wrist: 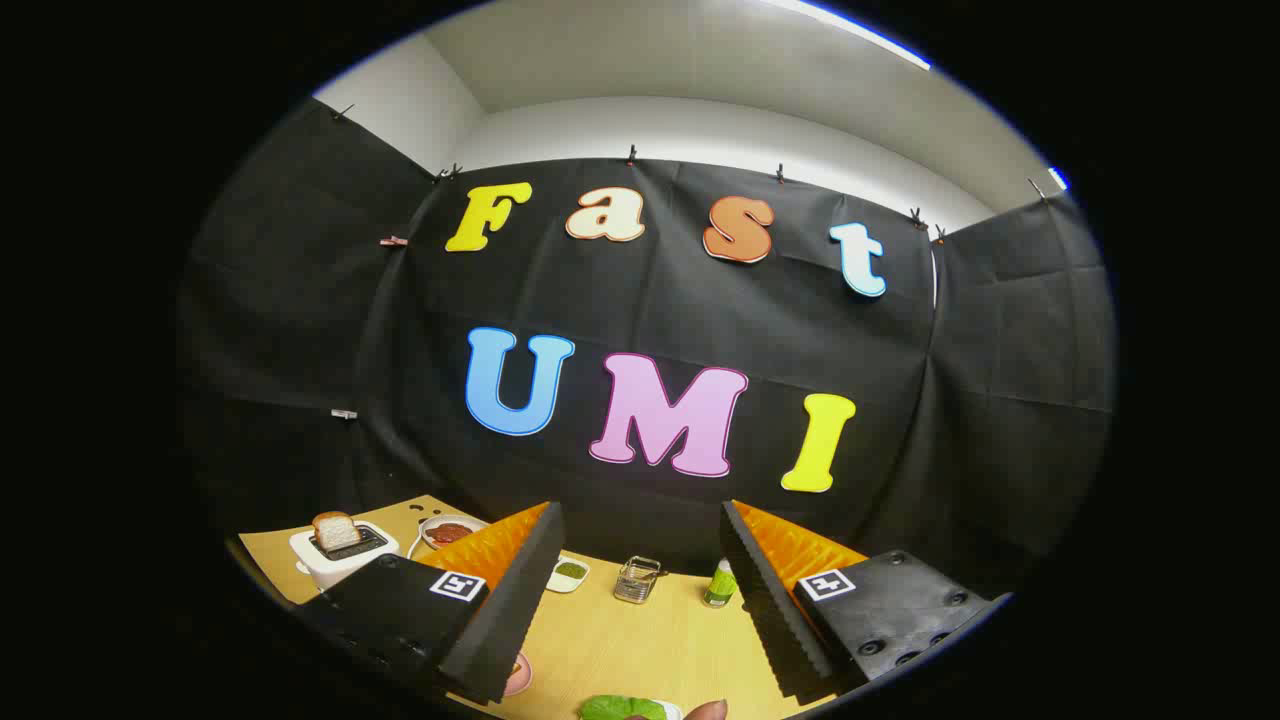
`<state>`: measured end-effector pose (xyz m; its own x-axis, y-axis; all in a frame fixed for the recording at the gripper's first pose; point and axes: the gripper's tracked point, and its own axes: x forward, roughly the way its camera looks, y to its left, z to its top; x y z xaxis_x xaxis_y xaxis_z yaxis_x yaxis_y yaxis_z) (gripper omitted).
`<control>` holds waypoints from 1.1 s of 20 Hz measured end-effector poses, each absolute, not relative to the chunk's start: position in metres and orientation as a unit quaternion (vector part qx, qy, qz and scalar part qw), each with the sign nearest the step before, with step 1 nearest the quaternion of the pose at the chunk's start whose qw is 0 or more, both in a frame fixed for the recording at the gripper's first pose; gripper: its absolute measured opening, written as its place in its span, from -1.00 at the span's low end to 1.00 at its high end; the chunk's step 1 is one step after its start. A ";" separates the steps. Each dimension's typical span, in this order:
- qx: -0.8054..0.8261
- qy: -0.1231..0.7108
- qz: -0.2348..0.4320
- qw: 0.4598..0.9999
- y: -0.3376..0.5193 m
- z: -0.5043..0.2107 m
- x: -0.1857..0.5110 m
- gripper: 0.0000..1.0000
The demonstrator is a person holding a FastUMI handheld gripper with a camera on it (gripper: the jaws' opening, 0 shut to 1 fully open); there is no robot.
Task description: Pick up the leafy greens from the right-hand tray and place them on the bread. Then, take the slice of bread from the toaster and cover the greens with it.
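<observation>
The wooden table (620,640) spreads beyond the gripper (635,600), whose fingers stand wide apart with nothing between them, apparently raised ready to descend. The white toaster (335,560) sits far left, a bread slice (336,530) upright in its slot, waiting as the sandwich lid. The leafy greens (622,709) lie low between the fingers, on a white tray (673,709). A wire basket (637,579) stands further off.
</observation>
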<state>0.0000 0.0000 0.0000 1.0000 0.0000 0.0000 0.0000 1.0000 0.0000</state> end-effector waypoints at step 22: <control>0.010 0.118 0.055 0.991 -0.009 -0.073 -0.013 0.95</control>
<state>-0.0130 -0.0092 -0.0733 0.9662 0.1113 -0.2323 -0.1066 0.9938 0.0328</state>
